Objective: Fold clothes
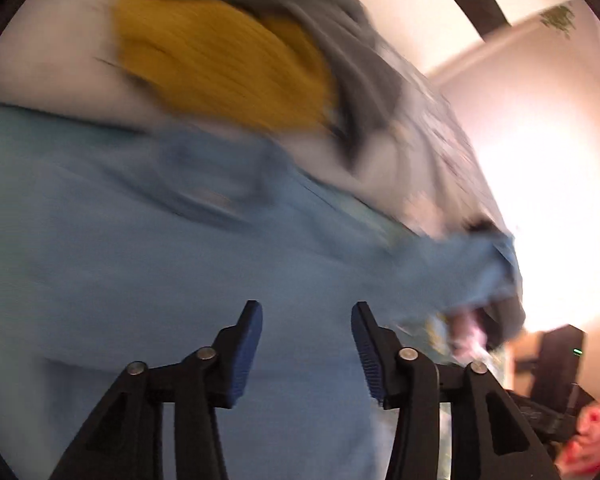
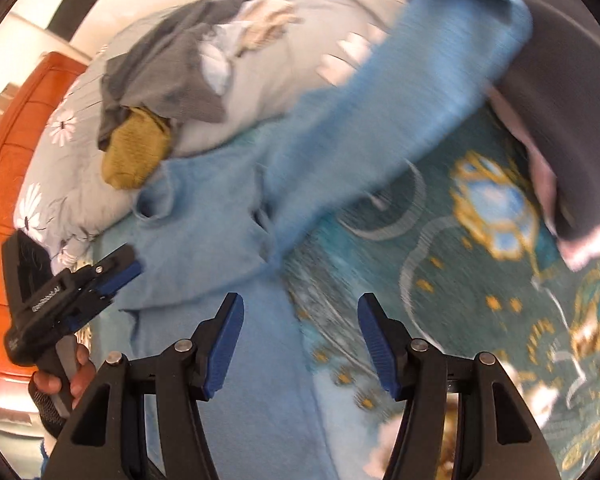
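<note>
While the light blue sweater (image 2: pixel 228 224) lies spread on the patterned teal bedspread (image 2: pixel 480 240), its collar end just beside the grey floral pillow (image 2: pixel 284 60), one sleeve (image 2: pixel 400 92) stretches up and away toward the upper right, off the body of the garment (motion blur softens most edges, so how it is held up there cannot be told).

At the far left of the right wrist view, a hand (image 2: pixel 66 376) grips the handle of the left gripper (image 2: pixel 130 270), which is tilted toward the sweater's left edge; its own camera shows the jaws spread, nothing between them, blue knit filling the view beneath. A mustard knit piece (image 2: pixel 136 152) and a dark grey garment (image 2: pixel 164 76) sit bunched on the pillow, clear of the sweater.

Further right, the right gripper (image 2: pixel 300 344) hangs over the seam where sweater meets bedspread, jaws likewise spread and empty, pointing forward and down.

For a clean fold, I judge that each gripper should pinch a single layer at a seam or hem, with the body kept flat and the sleeve laid straight across it.
</note>
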Demonstrator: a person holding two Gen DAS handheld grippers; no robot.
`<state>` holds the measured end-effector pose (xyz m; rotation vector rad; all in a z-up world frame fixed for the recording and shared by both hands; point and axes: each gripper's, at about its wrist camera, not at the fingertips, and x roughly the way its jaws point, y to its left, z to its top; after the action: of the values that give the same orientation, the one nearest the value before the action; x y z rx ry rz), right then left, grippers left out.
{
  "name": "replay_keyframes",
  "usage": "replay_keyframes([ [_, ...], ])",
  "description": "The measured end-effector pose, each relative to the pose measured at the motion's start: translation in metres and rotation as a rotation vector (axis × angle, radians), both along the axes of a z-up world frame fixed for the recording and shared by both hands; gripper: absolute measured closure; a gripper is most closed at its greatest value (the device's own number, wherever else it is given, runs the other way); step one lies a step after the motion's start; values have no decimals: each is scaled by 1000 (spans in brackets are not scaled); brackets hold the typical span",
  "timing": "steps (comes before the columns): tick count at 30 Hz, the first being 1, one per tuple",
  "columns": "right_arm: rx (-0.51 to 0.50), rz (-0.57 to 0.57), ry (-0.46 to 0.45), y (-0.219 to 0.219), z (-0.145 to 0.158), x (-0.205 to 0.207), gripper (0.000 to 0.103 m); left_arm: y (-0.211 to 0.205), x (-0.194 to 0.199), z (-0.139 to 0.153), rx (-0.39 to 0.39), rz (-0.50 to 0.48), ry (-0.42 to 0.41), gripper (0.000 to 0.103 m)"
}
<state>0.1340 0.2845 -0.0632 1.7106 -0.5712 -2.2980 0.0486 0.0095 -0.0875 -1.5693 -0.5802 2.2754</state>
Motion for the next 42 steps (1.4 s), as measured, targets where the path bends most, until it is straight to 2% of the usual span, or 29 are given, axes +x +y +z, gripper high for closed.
replay_keyframes([
  [2,10,26,15,-14,0,-16,42,-50,-16,-8,-61,143,-21,51],
  [4,23,52,34,-29,-1,-30,42,-91,-29,-17,-46,239,-48,50],
  [6,50,76,49,-41,-1,-44,42,-118,-42,-28,-14,269,-86,50],
  [8,88,99,48,-51,-3,-56,42,-131,-51,-38,33,262,-105,50],
  [11,100,85,-11,-53,-20,-71,42,-135,-55,-50,93,225,-137,50],
  [14,105,64,-58,-51,-36,-80,47,-126,-54,-57,87,161,-136,50],
  [18,84,52,-76,-51,-42,-82,75,-120,-48,-56,90,121,-101,54],
  [20,85,73,-93,-56,-42,-82,81,-122,-43,-57,102,131,-111,84],
  [22,92,99,-94,-61,-42,-81,98,-123,-38,-57,111,137,-110,93],
  [23,96,109,-76,-63,-38,-80,100,-124,-35,-54,112,136,-96,95],
  [25,104,126,-32,-66,-29,-79,101,-124,-26,-43,111,130,-42,96],
  [28,103,109,87,-63,-4,-77,101,-131,-12,-23,143,143,37,96],
  [29,102,104,100,-62,-3,-79,101,-132,-11,-22,139,145,39,96],
  [31,102,95,108,-58,-5,-84,101,-132,-12,-26,123,146,25,96],
  [34,125,92,35,-58,-32,-91,101,-144,-28,-32,105,164,-17,96],
  [38,151,107,34,-62,-34,-92,101,-151,-28,-43,94,178,-62,96],
  [42,178,122,38,-66,-35,-93,101,-149,-24,-40,87,175,-78,92],
])
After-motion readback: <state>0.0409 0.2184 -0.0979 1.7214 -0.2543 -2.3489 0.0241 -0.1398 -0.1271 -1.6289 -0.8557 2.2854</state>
